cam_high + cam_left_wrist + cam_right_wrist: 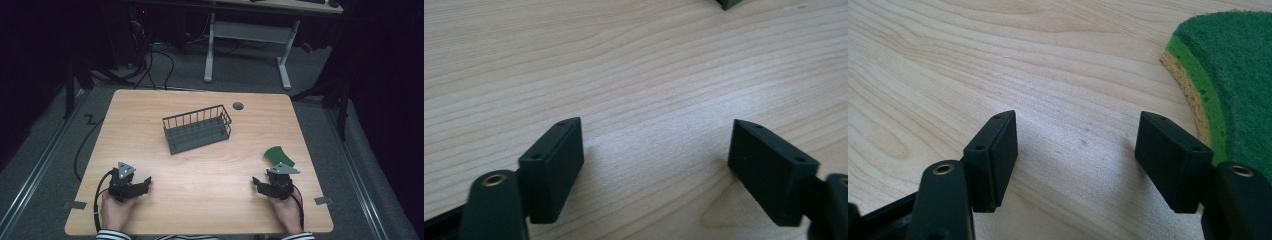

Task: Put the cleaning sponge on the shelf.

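The table (200, 165) has a pale wood-grain top, smooth with a soft sheen. The sponge (1233, 75) near the right gripper (1078, 145) has a rough, fuzzy dark green scouring top, a brighter green layer beneath it, and a porous yellow foam base. The basket (197, 129) is thin dark grey wire, matt, apparently coated metal. Both the right gripper and the left gripper (656, 160) have matt black plastic jaws with smooth flat faces and small brass-coloured metal inserts. The person's sleeve (114, 234) is striped cloth.
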Demonstrator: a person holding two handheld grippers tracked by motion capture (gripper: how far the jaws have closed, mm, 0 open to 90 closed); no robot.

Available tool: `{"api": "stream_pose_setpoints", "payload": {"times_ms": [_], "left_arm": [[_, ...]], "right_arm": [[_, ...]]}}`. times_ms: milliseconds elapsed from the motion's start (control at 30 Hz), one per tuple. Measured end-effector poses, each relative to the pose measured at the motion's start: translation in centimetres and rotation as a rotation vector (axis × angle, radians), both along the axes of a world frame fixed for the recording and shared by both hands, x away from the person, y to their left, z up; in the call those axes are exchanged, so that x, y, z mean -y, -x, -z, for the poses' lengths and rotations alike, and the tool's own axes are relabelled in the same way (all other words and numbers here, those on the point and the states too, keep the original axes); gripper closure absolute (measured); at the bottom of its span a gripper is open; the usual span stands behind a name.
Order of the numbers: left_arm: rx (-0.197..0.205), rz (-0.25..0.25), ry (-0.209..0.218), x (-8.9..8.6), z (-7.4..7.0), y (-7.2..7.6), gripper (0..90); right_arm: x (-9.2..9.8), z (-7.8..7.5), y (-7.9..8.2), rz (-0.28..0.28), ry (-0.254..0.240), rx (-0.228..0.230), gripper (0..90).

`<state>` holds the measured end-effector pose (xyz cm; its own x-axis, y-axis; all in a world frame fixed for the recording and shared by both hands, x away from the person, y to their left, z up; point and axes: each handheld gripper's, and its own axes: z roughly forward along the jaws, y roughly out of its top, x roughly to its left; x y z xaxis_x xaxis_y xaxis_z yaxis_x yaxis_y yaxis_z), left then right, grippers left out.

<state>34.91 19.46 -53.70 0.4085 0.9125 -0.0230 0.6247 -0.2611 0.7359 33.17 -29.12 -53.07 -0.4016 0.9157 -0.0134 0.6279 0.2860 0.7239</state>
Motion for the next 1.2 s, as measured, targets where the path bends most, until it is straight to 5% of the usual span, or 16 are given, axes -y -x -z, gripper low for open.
{"api": "stream_pose_setpoints", "payload": {"times_ms": [200,567,1200], "left_arm": [[-0.001,-0.025,-0.001,0.3,0.0,0.0,21.0],[-0.012,0.010,0.024,0.3,-0.2,-0.2,23.9],[-0.019,0.060,0.069,1.7,-4.3,-1.7,23.4]], "right_arm": [[0.0,0.0,0.0,0.003,-0.003,-0.001,34.3],[0.4,-0.6,-0.4,0.009,-0.037,-0.038,38.9],[-0.6,-7.1,-3.5,-0.110,-0.093,0.027,42.9]]}}
